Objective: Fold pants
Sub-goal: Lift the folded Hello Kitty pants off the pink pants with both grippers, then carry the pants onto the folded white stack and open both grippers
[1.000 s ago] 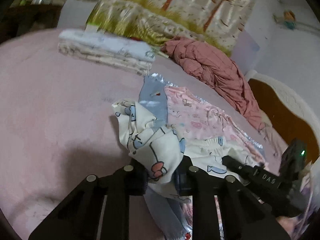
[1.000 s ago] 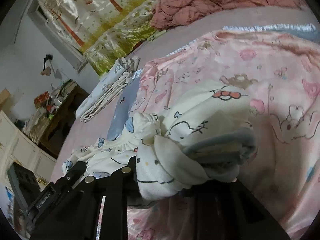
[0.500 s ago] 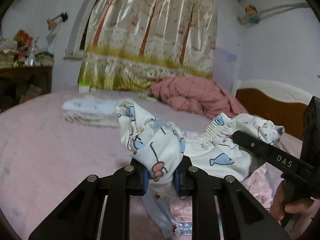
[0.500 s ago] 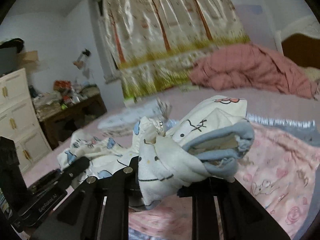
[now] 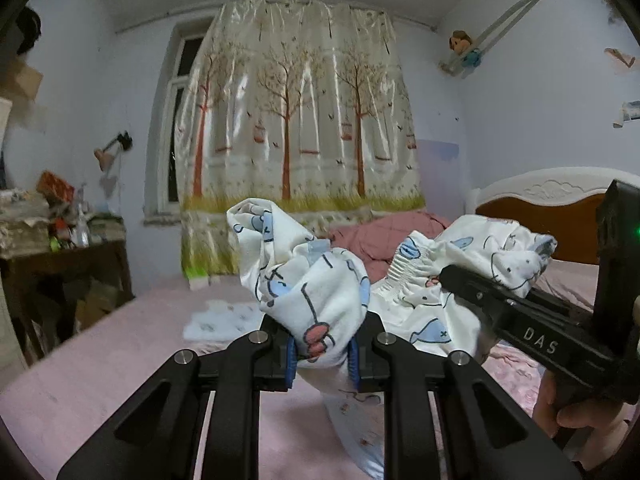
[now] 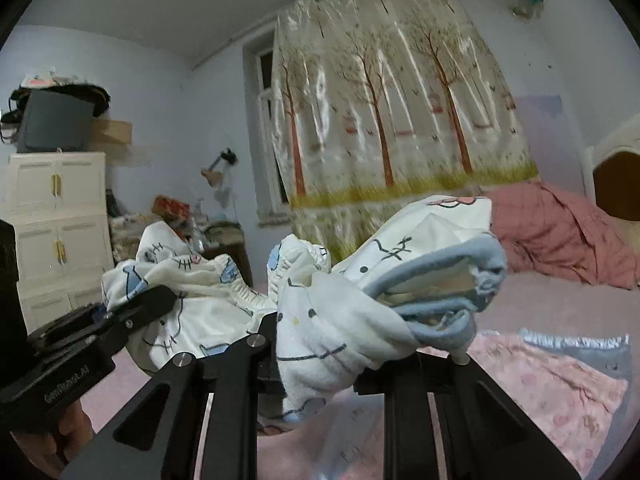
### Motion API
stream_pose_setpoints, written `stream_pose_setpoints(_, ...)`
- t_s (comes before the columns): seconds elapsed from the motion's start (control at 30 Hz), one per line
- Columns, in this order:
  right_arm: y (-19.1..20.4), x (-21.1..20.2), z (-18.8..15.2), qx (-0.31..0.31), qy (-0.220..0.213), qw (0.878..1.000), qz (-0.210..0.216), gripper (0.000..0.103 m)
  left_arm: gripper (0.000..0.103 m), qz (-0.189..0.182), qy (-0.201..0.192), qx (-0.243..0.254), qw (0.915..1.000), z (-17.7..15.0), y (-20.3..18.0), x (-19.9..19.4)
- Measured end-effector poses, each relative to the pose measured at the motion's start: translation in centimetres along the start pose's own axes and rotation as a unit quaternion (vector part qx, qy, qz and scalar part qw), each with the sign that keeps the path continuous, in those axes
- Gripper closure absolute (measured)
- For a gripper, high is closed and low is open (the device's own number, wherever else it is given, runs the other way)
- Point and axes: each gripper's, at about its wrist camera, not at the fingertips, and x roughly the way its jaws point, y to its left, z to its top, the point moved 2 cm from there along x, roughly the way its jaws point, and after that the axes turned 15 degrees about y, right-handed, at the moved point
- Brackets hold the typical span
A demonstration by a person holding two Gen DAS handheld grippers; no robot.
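Observation:
White pants (image 5: 316,280) with a blue and pink cartoon print hang in the air over the pink bed (image 5: 120,360). My left gripper (image 5: 322,354) is shut on one bunched end of the waistband. My right gripper (image 6: 320,356) is shut on the other end, where grey-blue trim (image 6: 460,276) folds over. The elastic waistband (image 5: 404,268) sags between the two. Each view shows the other gripper off to its side: the right gripper (image 5: 472,292) in the left wrist view, the left gripper (image 6: 156,300) in the right wrist view. Both point level toward the curtain.
A tree-print curtain (image 5: 296,128) covers the window ahead. A red quilt (image 6: 560,232) is heaped by the headboard (image 5: 540,200). A pink printed cloth (image 6: 540,380) lies on the bed at right, folded clothes (image 5: 224,316) further back. A cluttered dark table (image 5: 60,256) and white cabinet (image 6: 52,220) stand left.
Both grippers rose from the bed with the pants and levelled out. The views swung from looking down at the bedding to facing the curtain and walls.

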Motion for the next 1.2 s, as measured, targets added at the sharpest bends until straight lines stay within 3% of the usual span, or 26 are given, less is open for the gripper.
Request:
stream_pose_setpoints(0.27,3.9,0.7,4.5,-0.021,-0.050,0.998,0.012,0.082,0.085,0.029,-0.038,0.007,0.9988,3.3,3.9,0.0)
stream_pose_setpoints(0.53,5.7,6.5,9.6,-0.039,-0.085,0.996,0.009,0.082,0.085,0.045,-0.070,0.011,0.9964,7.5,8.4,4.5)
stream_pose_setpoints(0.73,5.3,14.7,15.1,-0.047,-0.124,0.991,-0.003,0.082,0.085,0.045,-0.080,0.006,0.9957,11.0,13.2,12.5)
stream_pose_setpoints(0.9,4.0,25.0,18.8,-0.051,-0.134,0.990,0.002,0.082,0.085,0.042,-0.087,-0.006,0.9953,11.8,17.4,20.8)
stream_pose_setpoints(0.97,3.5,28.5,18.9,-0.051,-0.131,0.990,0.005,0.082,0.085,0.018,-0.083,-0.032,0.9959,10.7,19.6,24.6)
stream_pose_setpoints(1.07,2.2,35.2,18.2,-0.054,-0.114,0.992,-0.007,0.082,0.085,0.013,-0.063,-0.048,0.9967,7.6,22.0,29.9)
stream_pose_setpoints(1.17,1.1,41.6,16.0,-0.067,-0.072,0.995,-0.011,0.082,0.084,0.007,-0.033,-0.068,0.9971,4.0,24.1,34.6)
stream_pose_setpoints(1.2,0.9,43.7,15.1,-0.078,-0.054,0.995,-0.017,0.082,0.085,0.013,-0.005,-0.073,0.9973,3.3,24.7,36.5)
